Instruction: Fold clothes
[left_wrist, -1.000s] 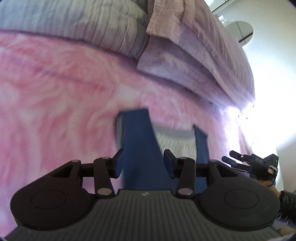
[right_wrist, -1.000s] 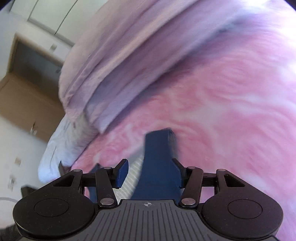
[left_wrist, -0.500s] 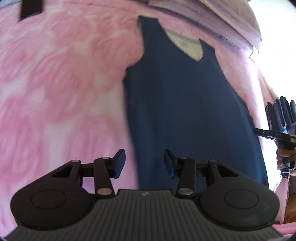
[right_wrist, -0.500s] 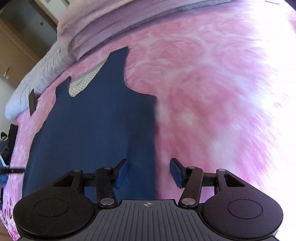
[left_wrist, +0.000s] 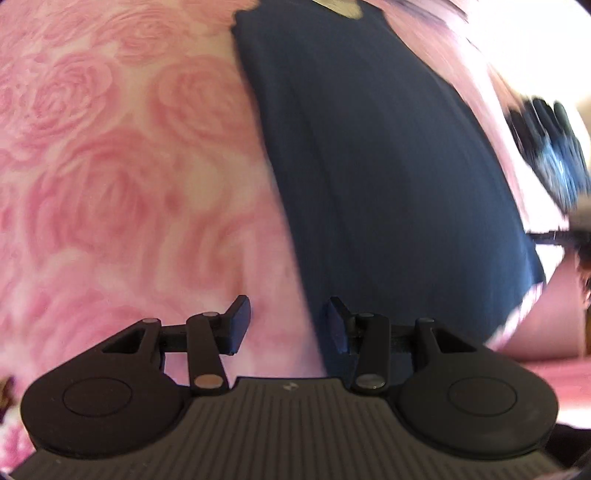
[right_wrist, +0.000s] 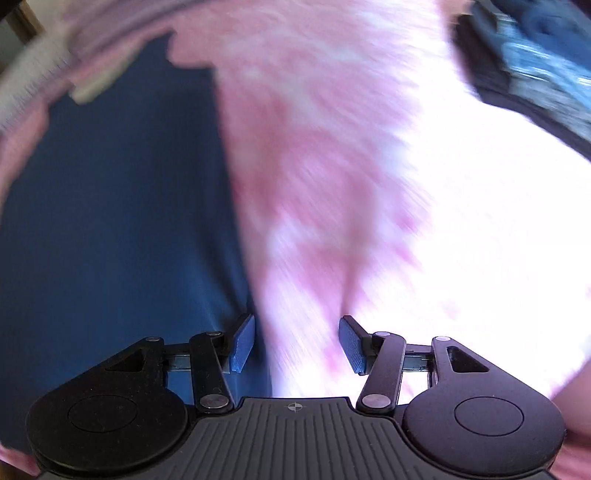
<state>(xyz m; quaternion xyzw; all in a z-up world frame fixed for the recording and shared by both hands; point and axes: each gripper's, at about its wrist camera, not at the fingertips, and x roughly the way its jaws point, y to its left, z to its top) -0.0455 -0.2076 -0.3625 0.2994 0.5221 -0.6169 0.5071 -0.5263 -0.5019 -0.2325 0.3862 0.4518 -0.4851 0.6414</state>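
A navy sleeveless top (left_wrist: 388, 155) lies flat on a pink rose-patterned bedspread (left_wrist: 110, 177); it also shows in the right wrist view (right_wrist: 118, 221). My left gripper (left_wrist: 286, 325) is open and empty, low over the top's left hem edge. My right gripper (right_wrist: 297, 341) is open and empty, just off the top's right side edge. The right gripper appears blurred at the right of the left wrist view (left_wrist: 550, 158).
The bedspread (right_wrist: 351, 166) spreads around the garment. A dark and blue blurred object (right_wrist: 535, 66) lies at the upper right of the right wrist view. Pillows or folded bedding (right_wrist: 33, 70) lie blurred beyond the neckline.
Both grippers have pulled back from the shoulder straps down toward the hem, staying open. The top now lies spread flat and fills more of each view.
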